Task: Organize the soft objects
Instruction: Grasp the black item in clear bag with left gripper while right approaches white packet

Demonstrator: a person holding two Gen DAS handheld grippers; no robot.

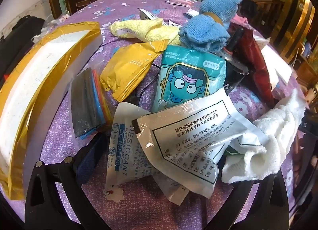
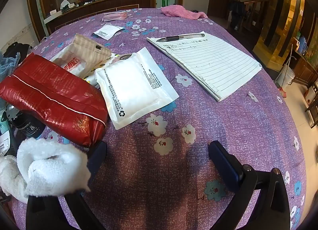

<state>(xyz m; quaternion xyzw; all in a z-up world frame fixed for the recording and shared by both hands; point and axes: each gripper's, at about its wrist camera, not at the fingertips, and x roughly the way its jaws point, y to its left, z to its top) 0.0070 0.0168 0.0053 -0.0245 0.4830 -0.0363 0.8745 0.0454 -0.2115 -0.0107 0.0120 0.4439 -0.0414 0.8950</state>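
Lying on the purple flower-printed tablecloth (image 2: 198,110): one rolled white terry towel (image 1: 274,140), long axis running from lower left up to right in the left wrist view, beside the white printed medicine sachet (image 1: 190,138); one rolled blue terry towel (image 1: 210,29) farther back, touching the yellow terry cloth (image 1: 143,29). Left gripper (image 1: 159,172) and right gripper (image 2: 157,156) both spread wide, grasping nothing; white towel overlaps the right gripper's left finger

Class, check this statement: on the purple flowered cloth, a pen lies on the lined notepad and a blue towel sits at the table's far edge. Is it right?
Not quite. The right wrist view shows the pen lying on the lined notepad, but the towel at the far edge of the purple flowered cloth is pink, not blue.
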